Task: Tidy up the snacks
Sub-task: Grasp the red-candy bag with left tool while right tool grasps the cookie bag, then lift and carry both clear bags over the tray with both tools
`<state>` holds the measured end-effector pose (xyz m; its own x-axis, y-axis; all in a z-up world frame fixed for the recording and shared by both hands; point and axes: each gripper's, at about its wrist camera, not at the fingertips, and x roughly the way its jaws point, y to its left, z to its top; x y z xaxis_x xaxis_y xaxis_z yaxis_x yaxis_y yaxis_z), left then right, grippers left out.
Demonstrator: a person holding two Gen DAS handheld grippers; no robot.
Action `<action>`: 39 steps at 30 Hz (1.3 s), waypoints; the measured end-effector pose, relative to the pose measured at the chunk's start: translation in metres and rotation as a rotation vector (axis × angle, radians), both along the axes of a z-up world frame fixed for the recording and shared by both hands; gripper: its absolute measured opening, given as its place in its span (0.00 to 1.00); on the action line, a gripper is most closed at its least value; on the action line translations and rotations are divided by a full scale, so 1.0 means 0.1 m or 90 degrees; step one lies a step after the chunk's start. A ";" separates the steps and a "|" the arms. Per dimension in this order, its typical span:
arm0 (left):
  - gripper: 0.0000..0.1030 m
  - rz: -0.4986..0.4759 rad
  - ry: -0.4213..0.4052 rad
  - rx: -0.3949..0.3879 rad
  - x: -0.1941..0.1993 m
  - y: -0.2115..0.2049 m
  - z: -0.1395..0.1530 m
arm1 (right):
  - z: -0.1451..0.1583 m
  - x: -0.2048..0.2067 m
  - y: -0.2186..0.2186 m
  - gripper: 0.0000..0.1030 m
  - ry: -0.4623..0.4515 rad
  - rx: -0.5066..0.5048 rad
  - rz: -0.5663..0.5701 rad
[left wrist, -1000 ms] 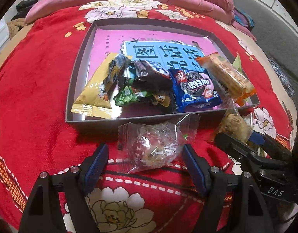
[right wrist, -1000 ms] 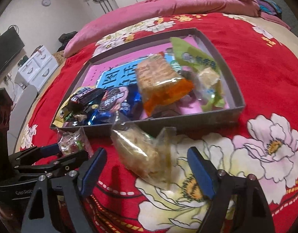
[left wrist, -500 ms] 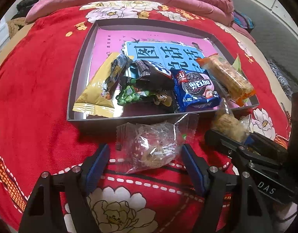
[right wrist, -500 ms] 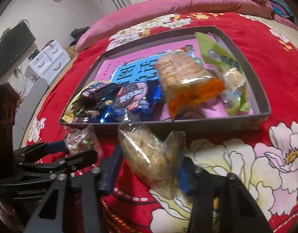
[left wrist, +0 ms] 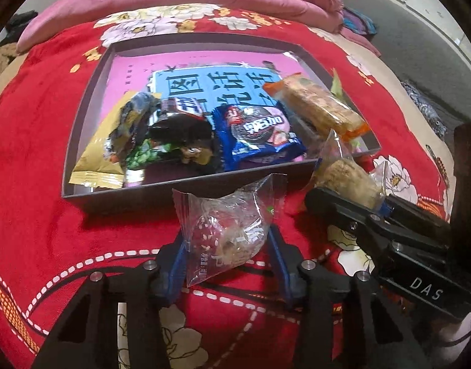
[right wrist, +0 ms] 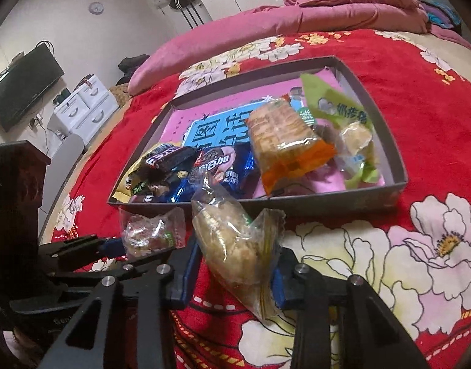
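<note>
Now the left tool [left wrist: 227,246], jaws just closing, clamps a clear packet of reddish-white sweets [left wrist: 229,227] just in front of the shallow grey cardboard box [left wrist: 143,196] on the red flowered bedspread [left wrist: 35,153]. Beside it, the right tool [right wrist: 235,264] has closed on a clear-wrapped brown crumbly cake [right wrist: 232,243], also outside the box.

2 clear-wrapped snacks in front of the tray, 1 in each gripper; others lie in the tray.
Clear pack with red-and-white sweet [left wrist: 227,230]: tilted, pinched at both sides. Clear pack with tan crumbly cake [right wrist: 235,246]: tilted, also pinched. Grey shallow tray [left wrist: 91,92] on the red blanket holds a blue cookie pack [left wrist: 257,132], orange-ended cracker pack [left wrist: 318,107], gold pack [left wrist: 97,160], black bar [left wrist: 180,123] and green pack [right wrist: 339,113].
</note>
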<state>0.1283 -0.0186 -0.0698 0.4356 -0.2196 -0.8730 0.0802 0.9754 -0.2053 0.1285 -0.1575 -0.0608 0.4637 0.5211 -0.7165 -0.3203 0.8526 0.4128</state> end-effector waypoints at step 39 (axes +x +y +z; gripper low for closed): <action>0.47 0.043 -0.052 -0.017 -0.28 0.23 0.40 | 0.25 -0.20 -0.13 0.38 -0.065 -0.027 -0.034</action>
<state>0.1002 0.0046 -0.0299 0.5201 -0.2093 -0.8281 0.0316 0.9736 -0.2262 0.1080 -0.1707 -0.0357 0.5624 0.4638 -0.6846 -0.3123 0.8857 0.3434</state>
